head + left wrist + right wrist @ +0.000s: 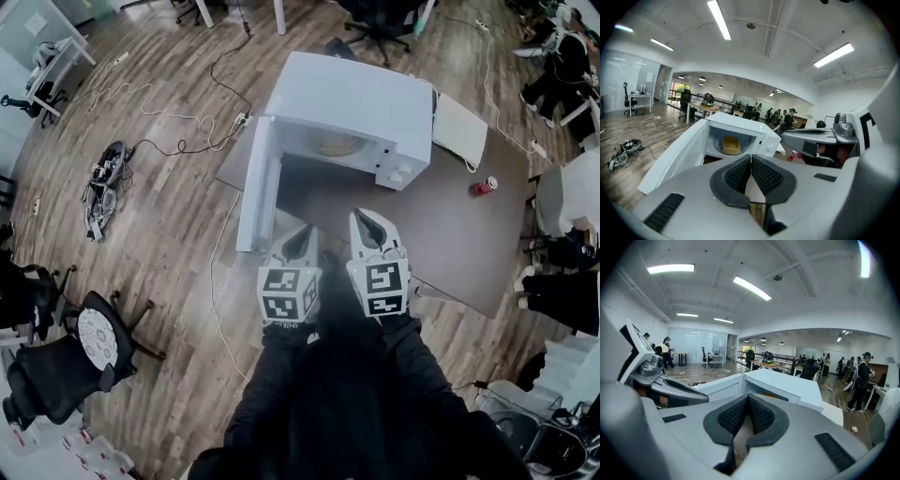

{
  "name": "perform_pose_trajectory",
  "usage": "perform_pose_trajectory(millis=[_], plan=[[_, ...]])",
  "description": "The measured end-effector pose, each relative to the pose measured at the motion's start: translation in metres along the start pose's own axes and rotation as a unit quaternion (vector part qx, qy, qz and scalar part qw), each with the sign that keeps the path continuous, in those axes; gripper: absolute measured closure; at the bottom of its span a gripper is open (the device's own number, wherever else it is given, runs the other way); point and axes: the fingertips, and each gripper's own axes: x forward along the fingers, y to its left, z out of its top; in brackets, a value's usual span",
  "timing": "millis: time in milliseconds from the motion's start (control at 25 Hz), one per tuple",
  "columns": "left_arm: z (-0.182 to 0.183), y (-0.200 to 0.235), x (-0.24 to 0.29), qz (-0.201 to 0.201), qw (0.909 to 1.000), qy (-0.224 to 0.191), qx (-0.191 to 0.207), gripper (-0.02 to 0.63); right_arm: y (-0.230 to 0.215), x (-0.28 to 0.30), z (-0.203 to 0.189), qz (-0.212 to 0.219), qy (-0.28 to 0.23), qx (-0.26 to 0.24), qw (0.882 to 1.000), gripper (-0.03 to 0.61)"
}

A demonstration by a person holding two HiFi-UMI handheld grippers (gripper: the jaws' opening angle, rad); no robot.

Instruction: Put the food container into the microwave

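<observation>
Container (731, 145) sits inside open microwave (356, 98), straight ahead of left tool (302, 236) and right tool (367, 221). Both tools clenched on nothing, side by side over table (450, 244).

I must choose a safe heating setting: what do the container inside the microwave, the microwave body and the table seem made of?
Food container: probably plastic, matte pale yellow, with a smooth moulded rim.
Microwave: painted metal or plastic, I cannot tell which; smooth white panels.
Table: likely laminate or wood; flat, dark brown, matte top.
</observation>
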Motion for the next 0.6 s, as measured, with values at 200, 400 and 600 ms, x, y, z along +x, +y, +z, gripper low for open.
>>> perform_pose_trajectory(millis=[200,400,600], plan=[[0.023,-0.032,-0.037,-0.015,0.9993,-0.032,0.014,0.577,0.004,-0.050,0.028,-0.024,-0.046,0.030,0.998,0.555],[0.043,-0.060,-0.056,-0.016,0.9979,-0.057,0.026,0.577,0.000,-0.085,0.053,-0.026,-0.085,0.045,0.995,0.555],[0.059,-0.080,-0.060,-0.013,0.9963,-0.077,0.036,0.577,-0.012,-0.109,0.059,-0.022,-0.105,0.051,0.993,0.555]])
